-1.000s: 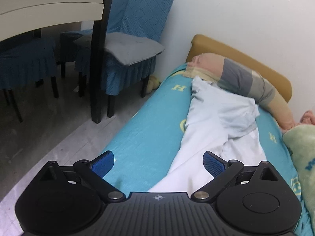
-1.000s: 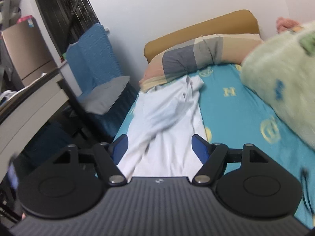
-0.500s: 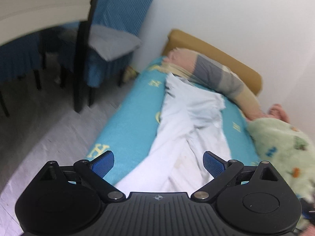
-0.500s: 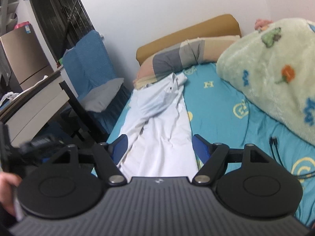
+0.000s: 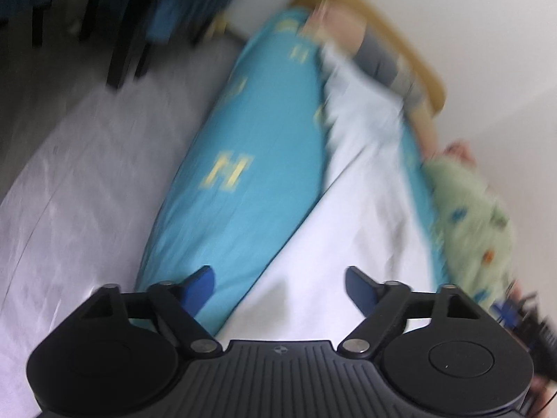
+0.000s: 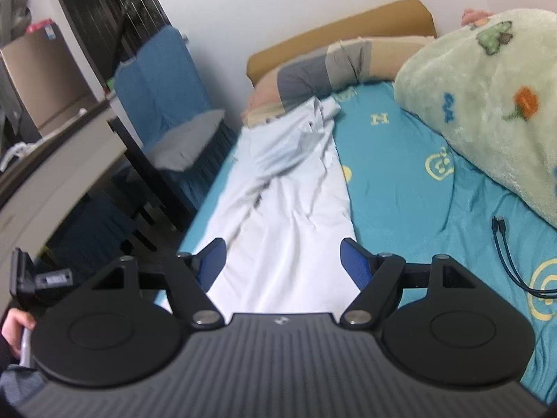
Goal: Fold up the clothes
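White shirt [image 6: 289, 209] lies lengthwise on the bed [image 6: 410, 174], near hem just ahead of both grippers – right gripper [image 6: 282, 261] sits part-open and empty, square over it, while left gripper [image 5: 278, 287] is closing, nothing pinched yet.

Left wrist view smeared by motion blur, white garment [image 5: 351, 216] near end hidden behind tongs body

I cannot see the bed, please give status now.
Left gripper closing, nothing gripped. Right gripper open, empty. White garment unfolded on bed. Black cable beside it.
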Tool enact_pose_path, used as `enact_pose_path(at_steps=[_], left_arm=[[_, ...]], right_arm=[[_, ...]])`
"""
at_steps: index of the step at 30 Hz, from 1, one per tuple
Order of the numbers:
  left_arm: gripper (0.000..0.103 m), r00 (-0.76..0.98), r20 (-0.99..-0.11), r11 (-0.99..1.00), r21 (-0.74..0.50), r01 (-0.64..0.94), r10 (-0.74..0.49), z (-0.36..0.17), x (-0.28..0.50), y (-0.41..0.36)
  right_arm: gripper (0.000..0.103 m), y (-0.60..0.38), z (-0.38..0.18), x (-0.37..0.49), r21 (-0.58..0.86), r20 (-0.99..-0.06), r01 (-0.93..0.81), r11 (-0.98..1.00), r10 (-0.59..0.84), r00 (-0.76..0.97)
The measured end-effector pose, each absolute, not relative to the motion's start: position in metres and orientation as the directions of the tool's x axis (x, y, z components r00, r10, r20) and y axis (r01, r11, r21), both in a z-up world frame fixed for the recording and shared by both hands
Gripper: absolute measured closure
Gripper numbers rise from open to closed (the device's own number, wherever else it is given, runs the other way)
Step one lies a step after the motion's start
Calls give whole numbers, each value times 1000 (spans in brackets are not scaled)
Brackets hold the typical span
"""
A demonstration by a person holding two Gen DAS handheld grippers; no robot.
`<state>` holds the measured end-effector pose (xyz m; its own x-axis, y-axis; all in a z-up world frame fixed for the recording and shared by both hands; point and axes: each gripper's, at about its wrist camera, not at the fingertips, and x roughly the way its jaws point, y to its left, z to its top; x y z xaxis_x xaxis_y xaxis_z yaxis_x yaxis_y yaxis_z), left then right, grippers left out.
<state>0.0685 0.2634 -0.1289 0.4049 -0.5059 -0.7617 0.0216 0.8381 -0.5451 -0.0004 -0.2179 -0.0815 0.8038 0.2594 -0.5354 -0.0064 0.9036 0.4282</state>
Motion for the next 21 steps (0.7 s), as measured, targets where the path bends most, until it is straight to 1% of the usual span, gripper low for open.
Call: enact_pose_path(at_steps=[1,2,4,5,7,8,9,10,11,12,15,17,21], left_arm=[[36,387,-767,837,-546,25,-512,-136,67,265],[37,373,-768,834,-551,29,-520,-143,64,266],[46,352,-766,827,-561,43,-538,-151,61,267],[48,347,-765,824,-564,46,-543,-153,61,267],[57,338,-765,823,-565,56,-548,-157,60,264],[57,333,-768,826,-560,65,-547,-159,61,261],[62,333,-772,832,-549,80,-541,-159,61,259],[77,330,-773,835,-541,102,-542,-157,61,256],[84,320,-777,837,-532,126,-542,-156,61,252],[98,313,-781,841,-519,154,-540,-151,60,246],[102,298,-793,846,-475,243,-531,-136,57,229],[102,305,-801,849,-428,310,-515,-116,54,213],[102,340,-833,852,-259,456,-435,-65,42,168]], right_arm=[[29,-217,-83,2,428,-544,-3,904,260,798],[29,-215,-85,5,429,-550,-2,903,263,792],[29,-211,-88,9,428,-558,-5,904,270,785],[29,-209,-89,10,423,-563,-7,906,270,781],[29,-206,-91,13,410,-573,-11,912,267,775],[29,-206,-92,13,404,-578,-11,915,264,772],[29,-206,-94,14,401,-584,-8,916,262,768],[29,-206,-95,15,399,-591,-3,917,260,764],[29,-207,-96,15,401,-596,2,916,259,760],[29,-208,-97,15,406,-599,8,914,259,758],[29,-212,-97,15,425,-594,23,905,260,762],[29,-216,-96,15,432,-590,40,901,249,768],[29,-229,-98,12,449,-590,97,888,213,779]])
